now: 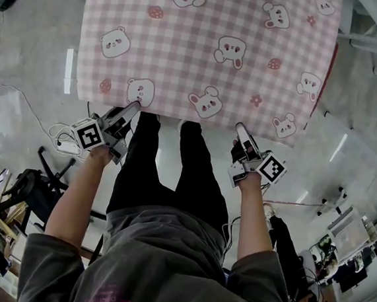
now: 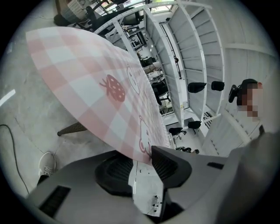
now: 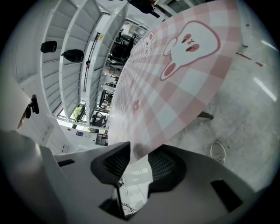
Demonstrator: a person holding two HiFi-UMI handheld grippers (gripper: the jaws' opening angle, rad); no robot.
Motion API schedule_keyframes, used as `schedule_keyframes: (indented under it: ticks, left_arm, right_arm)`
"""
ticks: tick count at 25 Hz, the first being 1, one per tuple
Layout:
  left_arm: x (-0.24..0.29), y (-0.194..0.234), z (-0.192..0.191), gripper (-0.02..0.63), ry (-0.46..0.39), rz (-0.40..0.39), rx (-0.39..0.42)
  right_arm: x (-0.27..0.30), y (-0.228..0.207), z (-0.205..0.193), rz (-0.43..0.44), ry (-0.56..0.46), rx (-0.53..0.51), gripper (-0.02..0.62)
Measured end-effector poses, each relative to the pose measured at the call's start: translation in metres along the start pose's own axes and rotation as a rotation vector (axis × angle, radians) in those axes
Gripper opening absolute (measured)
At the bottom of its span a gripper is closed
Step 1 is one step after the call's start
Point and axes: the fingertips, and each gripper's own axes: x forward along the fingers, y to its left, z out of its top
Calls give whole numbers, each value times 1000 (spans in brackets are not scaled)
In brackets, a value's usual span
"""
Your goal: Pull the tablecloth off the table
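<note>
the pink checked cloth tablecloth with bears and rabbits (image 1: 212, 43) lies spread flat over the table (image 2: 72, 128). your left gripper (image 1: 133, 106) and right gripper (image 1: 241, 128) gape astride its near edge, unclamped; the whole pull is left.

Both arms reach fwd & down, sleeves at the elbows, forearms bare. L arm (image 1: 78, 189) carries the left gripper (image 1: 130, 111), tips angled up and to the right, marker cube facing the cam. R arm (image 1: 257, 213) carries the right gripper (image 1: 242, 132), tips angled up and slightly left. I read both as jaws apart, w/ a clear gap between the pads.
</note>
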Motion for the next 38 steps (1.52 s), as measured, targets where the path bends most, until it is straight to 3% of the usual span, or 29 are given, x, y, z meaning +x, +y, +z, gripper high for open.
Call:
schedule_keyframes:
  ticks: [5, 9, 19, 27, 31, 38]
  left_arm:
    - [2, 2, -3, 60, -1, 3, 4]
    - [2, 6, -7, 43, -18, 7, -62]
    - [-1, -6, -4, 3, -48, -55, -85]
    - [-6, -16, -1, 2, -45, -77, -60]
    - [-7, -29, 7, 2, -41, -96, 24]
    - [-2, -44, 15, 0, -28, -127, 49]
  right_arm:
    - [3, 5, -1, 32, -1, -27, 123]
    - [2, 4, 3, 19, -15, -20, 74]
    - [-2, 13, 6, 51, -70, -17, 8]
    - [-6, 21, 8, 61, -87, -35, 5]
    - [-8, 24, 11, 65, -97, -34, 5]
    - [-8, 28, 21, 69, -118, -35, 5]
